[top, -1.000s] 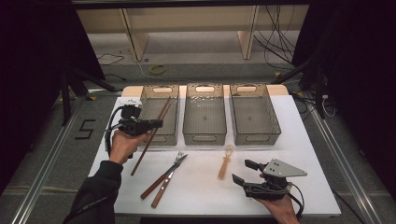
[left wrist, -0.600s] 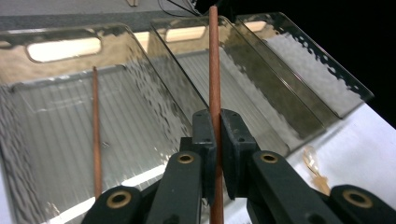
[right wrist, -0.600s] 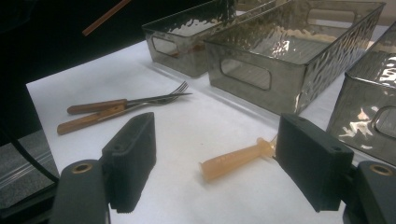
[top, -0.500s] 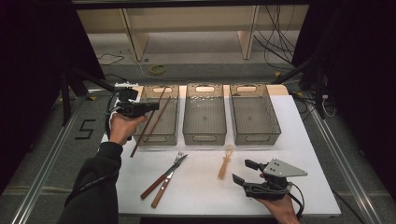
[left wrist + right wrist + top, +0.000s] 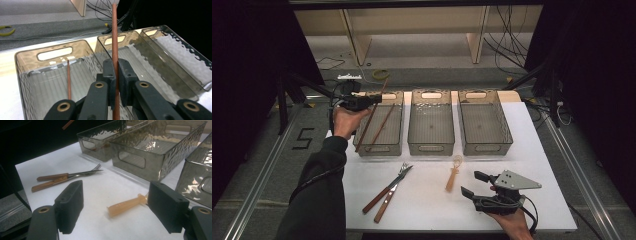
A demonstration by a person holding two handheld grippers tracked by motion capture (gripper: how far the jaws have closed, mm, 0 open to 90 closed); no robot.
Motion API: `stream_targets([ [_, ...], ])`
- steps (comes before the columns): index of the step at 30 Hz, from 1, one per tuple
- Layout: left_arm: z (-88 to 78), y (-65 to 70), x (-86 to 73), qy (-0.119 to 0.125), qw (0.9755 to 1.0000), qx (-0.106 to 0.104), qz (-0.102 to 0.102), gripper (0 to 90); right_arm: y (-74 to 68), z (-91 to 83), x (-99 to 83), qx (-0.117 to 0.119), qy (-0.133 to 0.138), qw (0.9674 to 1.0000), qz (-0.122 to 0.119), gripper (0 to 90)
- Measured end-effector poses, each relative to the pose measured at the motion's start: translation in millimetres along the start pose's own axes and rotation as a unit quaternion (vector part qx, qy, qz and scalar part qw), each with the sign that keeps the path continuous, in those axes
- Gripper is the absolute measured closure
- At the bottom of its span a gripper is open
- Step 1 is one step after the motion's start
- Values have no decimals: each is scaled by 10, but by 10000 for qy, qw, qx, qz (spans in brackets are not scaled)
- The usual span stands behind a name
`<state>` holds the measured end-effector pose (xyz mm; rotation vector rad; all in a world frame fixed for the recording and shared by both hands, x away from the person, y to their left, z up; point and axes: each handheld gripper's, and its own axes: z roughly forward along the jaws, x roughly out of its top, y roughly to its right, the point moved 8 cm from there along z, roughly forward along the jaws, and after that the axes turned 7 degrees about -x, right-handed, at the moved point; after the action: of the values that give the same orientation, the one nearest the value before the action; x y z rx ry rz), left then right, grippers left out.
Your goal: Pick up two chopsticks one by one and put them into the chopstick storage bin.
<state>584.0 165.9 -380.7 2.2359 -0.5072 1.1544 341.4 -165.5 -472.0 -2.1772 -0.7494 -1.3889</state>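
**Over the left bin, a chopstick in the jaws**

Above the left bin (image 5: pixel 379 127), the chopstick (image 5: pixel 115 45) stands clamped between the pads of the left gripper (image 5: pixel 374 100), its reddish-brown shaft running up past the jaws and down below them. A second chopstick (image 5: pixel 381 125) lies slanted inside that same bin, one end propped toward the far wall. Just beside it stand the middle bin (image 5: pixel 432 142) and right bin (image 5: pixel 507 137), side by side on the white table (image 5: pixel 542 165). Nearer the person lie two wooden-handled forks (image 5: pixel 67 177), crossed or touching, as far as the high view tells. Right of them rests a pale plastic utensil (image 5: pixel 127 205). The right gripper (image 5: pixel 115 206) hovers low before it, jaws spread wide, grasping nothing.
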Motion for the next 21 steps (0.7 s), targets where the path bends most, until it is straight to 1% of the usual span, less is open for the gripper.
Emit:
stream_targets([
  [2, 20, -40, 37, 49, 10000, 31, -9, 846, -1, 4, 0, 12, 9, 10000, -1, 298],
  [3, 28, -63, 51, 44, 10000, 63, 32, 846, -1, 4, -1, 11, -1, 10000, 4, 298],
  [4, 39, -80, 65, 87, 9999, 84, 39, 846, 0, 3, -3, 20, -3, 10000, -13, 298],
  [7, 81, -140, 102, 204, 9998, 56, 3, 846, -1, 3, -4, 36, -4, 10000, -4, 298],
  [10, 132, -197, 114, 285, 9995, 95, 9, 845, -4, 4, -6, 48, -9, 10000, -5, 298],
  [15, 178, -285, 113, 393, 9991, 133, -37, 845, 0, 2, -11, 50, -17, 10000, 5, 298],
  [18, 213, -334, 100, 478, 9987, 135, -102, 845, 0, 5, -11, 63, -6, 10000, 12, 298],
  [21, 250, -375, 68, 445, 9988, 158, -118, 845, -4, 1, -12, 70, -12, 10000, 10, 298],
])
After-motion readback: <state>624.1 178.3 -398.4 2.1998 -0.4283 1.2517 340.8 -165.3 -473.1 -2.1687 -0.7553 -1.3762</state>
